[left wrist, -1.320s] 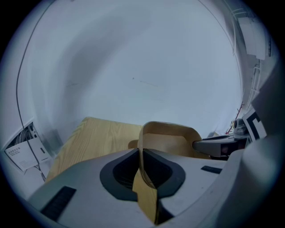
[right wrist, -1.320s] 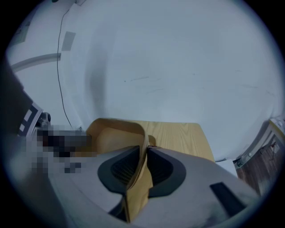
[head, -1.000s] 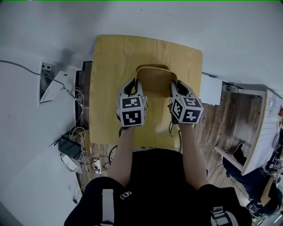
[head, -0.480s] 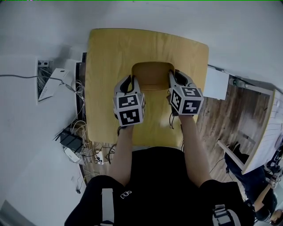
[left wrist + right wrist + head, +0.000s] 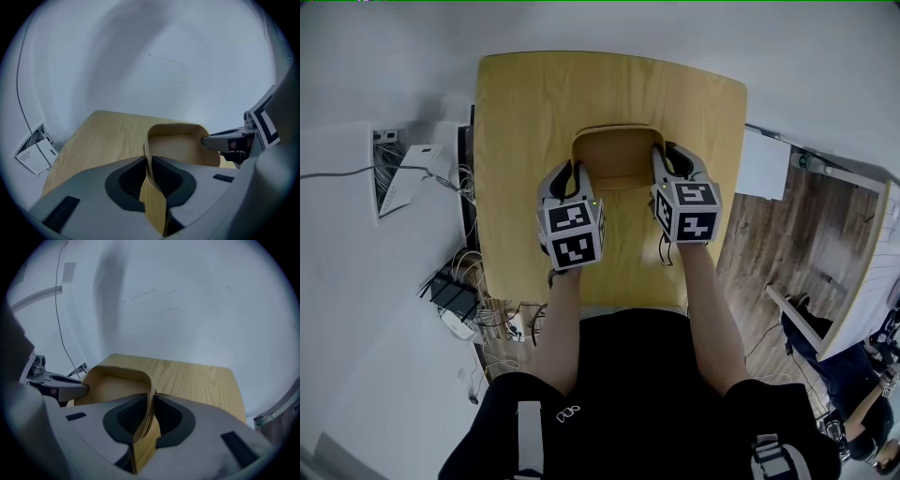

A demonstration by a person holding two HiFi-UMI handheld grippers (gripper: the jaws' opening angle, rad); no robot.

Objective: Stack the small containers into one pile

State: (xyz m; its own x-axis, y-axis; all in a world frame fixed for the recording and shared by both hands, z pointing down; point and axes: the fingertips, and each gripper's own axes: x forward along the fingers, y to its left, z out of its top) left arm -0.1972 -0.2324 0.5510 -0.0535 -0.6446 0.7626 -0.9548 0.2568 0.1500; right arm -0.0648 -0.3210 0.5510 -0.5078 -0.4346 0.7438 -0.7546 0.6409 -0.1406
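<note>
A small light wooden container with rounded corners sits between both grippers over the wooden table. My left gripper has the container's left wall between its pads. My right gripper has the right wall the same way. In the left gripper view the thin wall runs straight up between the dark pads of the left gripper, and the pads touch it. In the right gripper view the wall looks layered between the pads of the right gripper. Both pairs of jaws are opening. I cannot tell whether the container touches the table.
Cables and power strips lie on the floor left of the table, beside a white box. A white panel leans at the table's right side, with wooden flooring and a shelf unit further right. A white wall stands behind the table.
The container, held between both grippers, has come down nearer the table top and looks more level. Both grippers have stayed on its side walls.
</note>
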